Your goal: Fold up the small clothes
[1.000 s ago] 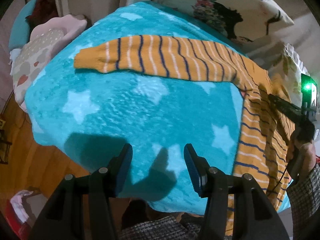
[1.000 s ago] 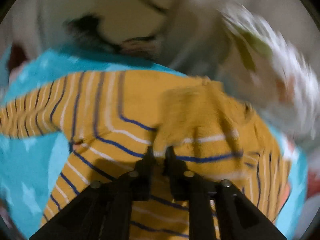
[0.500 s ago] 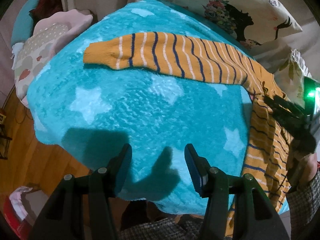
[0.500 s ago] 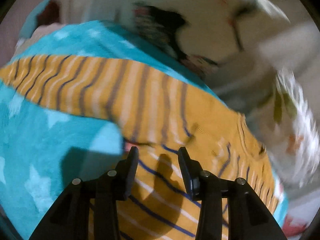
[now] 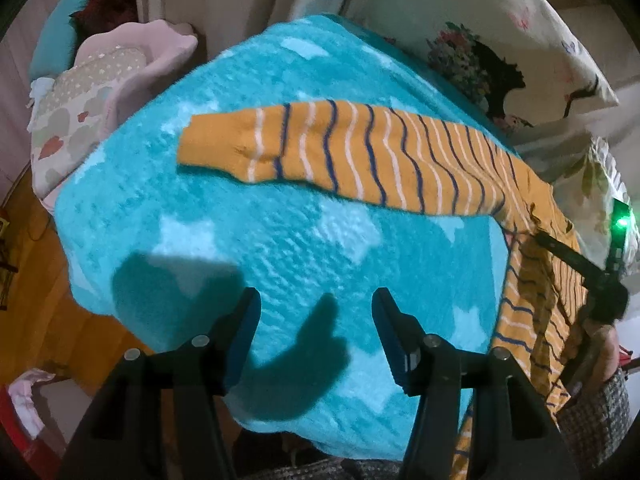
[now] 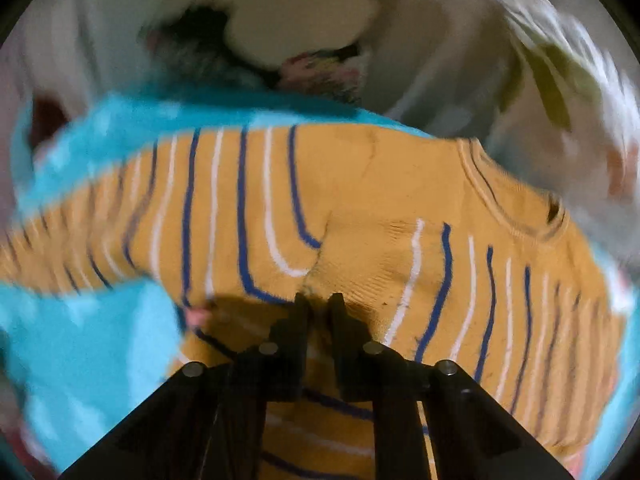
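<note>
A striped orange sweater (image 5: 360, 160) is spread along the far and right edges of a star-patterned turquoise blanket (image 5: 248, 232). Its body is pinched by the right gripper (image 6: 319, 300), just snapped shut; the left gripper (image 5: 316, 320) is held spread, empty. The pinched fold should be carried across smoothly, without bunching.

Mustard striped sweater (image 5: 400, 164) lies flat, sleeve outstretched.

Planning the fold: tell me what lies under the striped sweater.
The striped sweater lies spread on a turquoise star blanket. Whatever the blanket itself rests on is covered and cannot be seen.
</note>
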Tool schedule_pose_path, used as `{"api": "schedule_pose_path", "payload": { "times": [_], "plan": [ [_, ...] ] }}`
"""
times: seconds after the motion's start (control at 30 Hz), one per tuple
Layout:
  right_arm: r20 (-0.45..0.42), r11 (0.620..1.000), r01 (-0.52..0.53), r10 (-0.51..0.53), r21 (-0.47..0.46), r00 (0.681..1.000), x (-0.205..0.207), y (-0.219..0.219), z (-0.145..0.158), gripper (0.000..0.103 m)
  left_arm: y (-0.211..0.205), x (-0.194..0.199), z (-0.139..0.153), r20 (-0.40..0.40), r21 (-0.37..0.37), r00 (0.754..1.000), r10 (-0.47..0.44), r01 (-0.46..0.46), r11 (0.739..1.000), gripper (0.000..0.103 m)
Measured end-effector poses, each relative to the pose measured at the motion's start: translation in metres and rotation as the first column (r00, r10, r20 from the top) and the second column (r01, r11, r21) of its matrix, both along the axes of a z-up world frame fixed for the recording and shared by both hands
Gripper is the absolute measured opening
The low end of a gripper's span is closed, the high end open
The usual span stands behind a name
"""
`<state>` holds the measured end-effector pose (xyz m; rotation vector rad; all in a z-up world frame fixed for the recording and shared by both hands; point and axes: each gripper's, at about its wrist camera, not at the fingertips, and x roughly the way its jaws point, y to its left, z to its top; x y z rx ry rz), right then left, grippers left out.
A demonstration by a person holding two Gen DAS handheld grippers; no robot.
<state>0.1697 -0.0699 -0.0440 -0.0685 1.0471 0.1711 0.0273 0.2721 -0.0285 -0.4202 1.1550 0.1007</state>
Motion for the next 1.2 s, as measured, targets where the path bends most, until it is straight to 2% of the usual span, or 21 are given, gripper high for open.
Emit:
{"api": "schedule_pose_path", "payload": {
  "times": [0.07,0.17,0.23,0.33,0.43,0.53,0.6,0.67,0.87,0.93,0.97,1.0,1.07,1.2],
  "plan": [
    [-0.002,0.998,0.024,-0.024,0.053,1.000,0.002,-0.008,0.008,0.008,0.011,0.003,0.000,0.000,0.003,1.000,0.025,-0.025,1.000,0.059],
    [0.001,0.999,0.011,-0.011,0.041,1.000,0.007,0.001,0.014,0.008,0.027,0.009,-0.001,0.013,0.005,0.998,0.062,-0.062,0.998,0.059],
    [-0.010,0.999,-0.022,0.023,0.041,1.000,0.012,0.011,0.012,0.008,0.038,0.016,-0.001,0.026,0.018,0.995,0.092,-0.092,0.996,0.061],
    [-0.057,0.987,-0.107,0.114,0.116,0.992,0.007,0.034,0.009,0.008,0.054,0.026,-0.003,0.035,0.014,0.992,0.124,-0.125,0.992,0.062],
    [-0.038,0.982,-0.151,0.156,0.115,0.987,-0.002,0.049,0.016,0.008,0.066,0.041,-0.007,0.034,0.027,0.991,0.130,-0.131,0.991,0.067],
    [-0.029,0.983,-0.129,0.134,0.129,0.991,-0.011,0.045,0.026,0.009,0.075,0.054,-0.018,0.016,-0.061,0.991,0.136,-0.135,0.989,0.067],
    [-0.022,0.985,-0.108,0.112,0.138,0.993,-0.019,0.040,0.034,0.016,0.080,0.063,-0.028,0.009,-0.143,0.988,0.153,-0.150,0.978,0.071],
    [-0.017,0.985,-0.077,0.081,0.157,0.997,-0.031,0.028,0.041,0.024,0.083,0.071,-0.028,0.048,-0.166,0.981,0.186,-0.175,0.970,0.078],
    [-0.008,0.986,0.073,-0.072,0.148,0.997,-0.074,-0.021,0.051,0.024,0.088,0.095,-0.029,0.062,-0.178,0.969,0.239,-0.225,0.958,0.081],
    [-0.011,0.981,0.138,-0.138,0.133,0.990,-0.090,-0.040,0.051,0.024,0.090,0.101,-0.027,0.055,-0.169,0.969,0.243,-0.231,0.958,0.060],
    [-0.012,0.977,0.168,-0.168,0.129,0.986,-0.097,-0.050,0.051,0.024,0.089,0.107,-0.027,0.039,-0.163,0.974,0.222,-0.213,0.963,0.030],
    [-0.014,0.971,0.199,-0.198,0.130,0.980,-0.104,-0.059,0.050,0.024,0.088,0.111,-0.027,0.025,-0.180,0.979,0.204,-0.196,0.964,0.016],
    [-0.020,0.956,0.258,-0.258,0.140,0.966,-0.115,-0.080,0.049,0.024,0.085,0.112,-0.022,0.025,-0.197,0.978,0.208,-0.199,0.960,0.015],
    [-0.025,0.932,0.324,-0.324,0.160,0.946,-0.128,-0.110,0.048,0.024,0.052,0.109,0.014,0.104,-0.168,0.983,0.153,-0.134,0.977,0.014]
  ]
}}
